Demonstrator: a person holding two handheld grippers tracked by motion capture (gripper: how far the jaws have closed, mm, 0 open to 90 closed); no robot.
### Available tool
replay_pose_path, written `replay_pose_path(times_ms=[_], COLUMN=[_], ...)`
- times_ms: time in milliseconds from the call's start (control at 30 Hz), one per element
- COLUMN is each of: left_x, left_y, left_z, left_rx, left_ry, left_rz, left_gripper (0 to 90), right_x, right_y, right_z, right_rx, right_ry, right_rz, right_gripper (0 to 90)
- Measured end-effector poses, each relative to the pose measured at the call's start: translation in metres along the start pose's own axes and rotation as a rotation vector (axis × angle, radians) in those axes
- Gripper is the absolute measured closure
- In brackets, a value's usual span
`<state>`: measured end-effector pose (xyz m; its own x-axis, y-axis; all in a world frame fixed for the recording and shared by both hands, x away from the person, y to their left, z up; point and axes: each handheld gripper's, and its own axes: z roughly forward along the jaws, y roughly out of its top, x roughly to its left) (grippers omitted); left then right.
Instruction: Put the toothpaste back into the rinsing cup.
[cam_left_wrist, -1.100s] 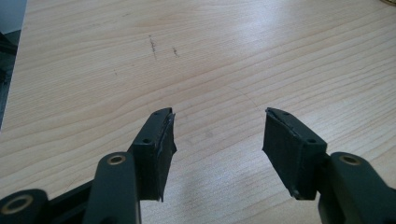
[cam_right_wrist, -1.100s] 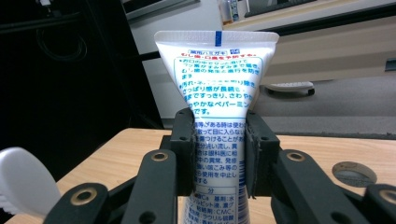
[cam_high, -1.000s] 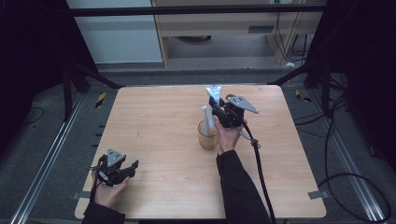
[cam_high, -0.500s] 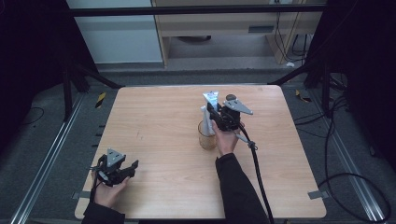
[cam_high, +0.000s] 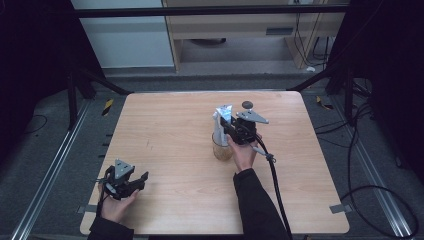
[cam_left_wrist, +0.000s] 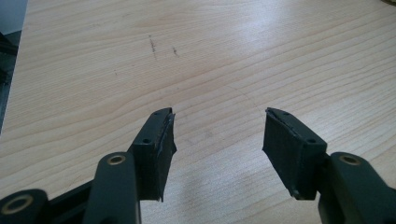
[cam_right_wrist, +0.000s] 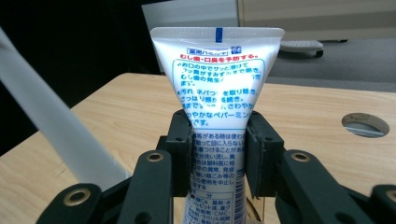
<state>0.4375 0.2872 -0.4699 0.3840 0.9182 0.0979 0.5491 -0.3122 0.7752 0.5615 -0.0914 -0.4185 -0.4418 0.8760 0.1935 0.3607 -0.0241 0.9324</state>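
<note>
High view: the right gripper (cam_high: 226, 126) stood over a cup (cam_high: 222, 150) near mid-desk, its body hiding most of the cup, so the contents were hard to make out. A white tube (cam_high: 223, 114) rose upright between its jaws, beside a pale stick (cam_high: 217, 131) leaning out of the cup. A dark knob (cam_high: 247, 104) lay just behind on the desk (cam_high: 170, 130). The left gripper (cam_high: 131, 181) rested near the front left corner, well apart from the tube.

Left gripper view: the jaws stood wide open with bare desk between them, gripping nothing.

Right gripper view: the pads pressed both sides of the tube (cam_right_wrist: 217, 93), the gripper holding it below its flat sealed end; the tube's lower part was cut off. The stick (cam_right_wrist: 51, 121) slanted at left, blurred.
</note>
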Motion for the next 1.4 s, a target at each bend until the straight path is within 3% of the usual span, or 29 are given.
replay_pose_path(times_ms=[200,433,1000,1167,1400], left_x=[-0.001,-0.001,-0.002,-0.002,-0.003], left_y=[0.000,0.000,0.000,0.000,0.000], left_z=[0.000,0.000,0.000,0.000,0.000], left_rx=[0.000,0.000,0.000,0.001,0.003], left_ry=[0.000,0.001,0.000,0.000,-0.001], left_rz=[0.003,0.004,0.007,0.008,0.008], left_gripper=[42.6,42.6,42.6,42.6,42.5], right_x=[-0.001,-0.003,-0.001,0.000,-0.002], right_y=[0.000,-0.003,-0.013,-0.015,-0.009], right_z=[-0.006,-0.014,-0.019,-0.022,-0.041], right_rx=[0.056,0.093,0.231,0.223,0.195], right_ry=[0.006,0.008,0.020,0.028,0.038], right_rz=[-0.040,-0.053,-0.145,-0.153,-0.160], right_gripper=[66.3,65.5,61.5,58.5,43.9])
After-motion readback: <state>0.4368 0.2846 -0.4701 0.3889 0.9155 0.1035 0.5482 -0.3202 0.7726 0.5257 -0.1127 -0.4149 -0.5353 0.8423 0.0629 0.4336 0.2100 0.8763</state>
